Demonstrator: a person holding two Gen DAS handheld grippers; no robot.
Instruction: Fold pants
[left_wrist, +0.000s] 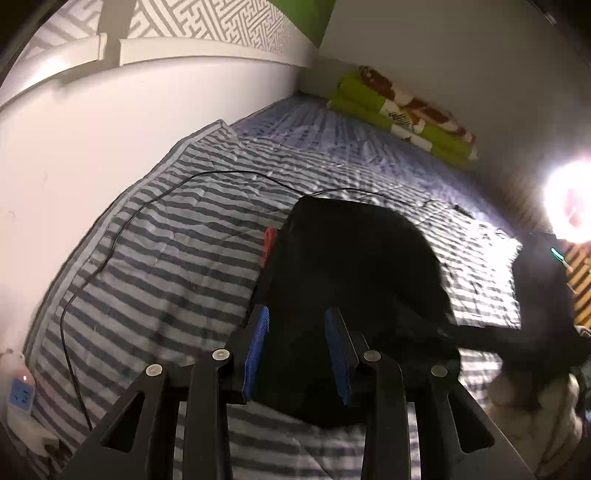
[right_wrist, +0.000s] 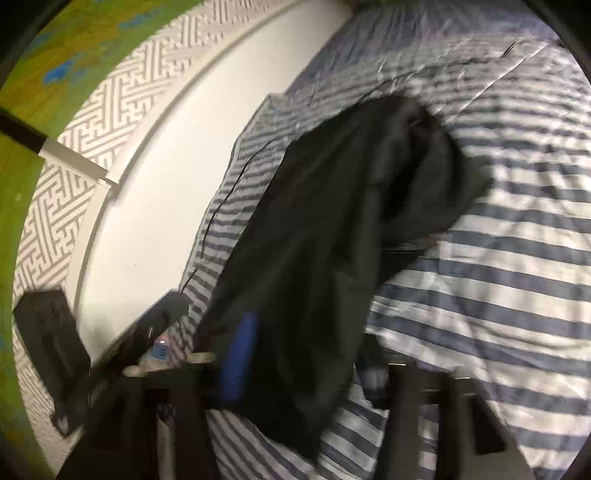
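On my left I see a black cable (left_wrist: 110, 243) trailing over the striped bed (left_wrist: 177, 266). My left gripper (left_wrist: 297, 354) hangs over the near end of the black pants (left_wrist: 351, 266), its jaws apart, blue pads clear of the cloth. Right view is blurred: the pants (right_wrist: 314, 240) lie along the bed, covering my right gripper (right_wrist: 295, 354); I cannot tell its jaws' state.

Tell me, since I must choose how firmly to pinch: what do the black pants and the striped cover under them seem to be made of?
The black pants look like soft, matte woven or knit cloth: they slump in loose folds with no shine. The striped cover looks like thin, quilted cotton-like fabric, crinkled with stitched puckers. The exact fibre cannot be told.
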